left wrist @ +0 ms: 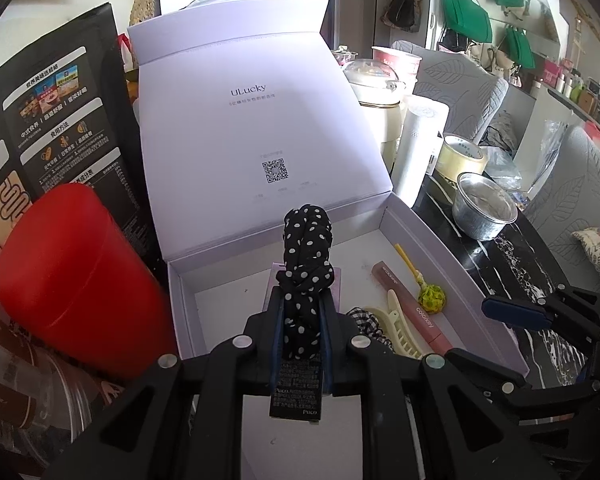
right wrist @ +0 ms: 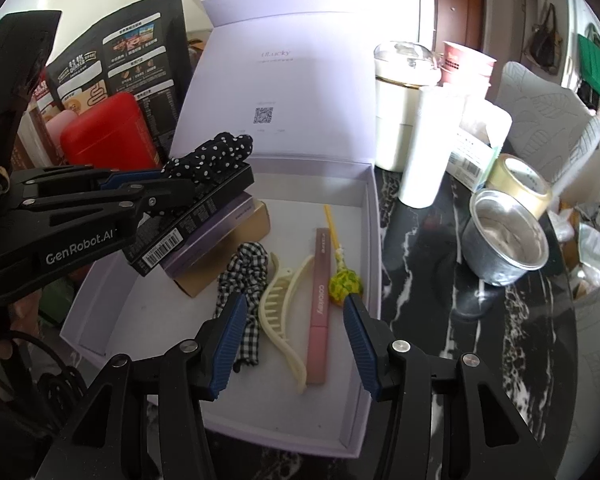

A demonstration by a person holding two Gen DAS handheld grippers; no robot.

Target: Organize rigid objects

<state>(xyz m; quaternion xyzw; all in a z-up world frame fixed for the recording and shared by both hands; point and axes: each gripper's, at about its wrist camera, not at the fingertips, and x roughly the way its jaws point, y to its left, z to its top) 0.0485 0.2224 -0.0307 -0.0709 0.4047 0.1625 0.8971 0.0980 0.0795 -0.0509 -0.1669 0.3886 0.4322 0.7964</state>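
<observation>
Between the left tongs [left wrist: 302, 320]: polka-dot headband [left wrist: 306, 248] on a black card [left wrist: 296, 388], clenched tight, held above the open box [right wrist: 364, 216]. Same left tongs [right wrist: 160, 188], seen from the right-hand camera, reaching in from the left with the headband [right wrist: 216, 156] and card [right wrist: 196, 220] raised over a purple carton [right wrist: 216, 228] and a brown carton [right wrist: 228, 260] inside the box.

Between the right tongs [right wrist: 296, 320]: nothing gripped; jaws released, parted, hovering over the near end of the box floor.

Just ahead of the right tongs, lying on the box floor: checked scrunchie [right wrist: 244, 276], cream hair claw [right wrist: 280, 312], pink tube [right wrist: 320, 304], yellow-green ball on a yellow stick [right wrist: 346, 286].

Beyond both tongs: raised box lid [left wrist: 256, 120], upright, printed with a square code.

Left of the left tongs, outside the box: red canister [left wrist: 72, 276], black printed pouch [left wrist: 56, 120].

Right of the right tongs, on the dark marble tabletop [right wrist: 440, 320]: foil cup [right wrist: 504, 240], roll of tape [right wrist: 520, 180], white cylinder [right wrist: 428, 144], cream cooker [right wrist: 396, 92].
</observation>
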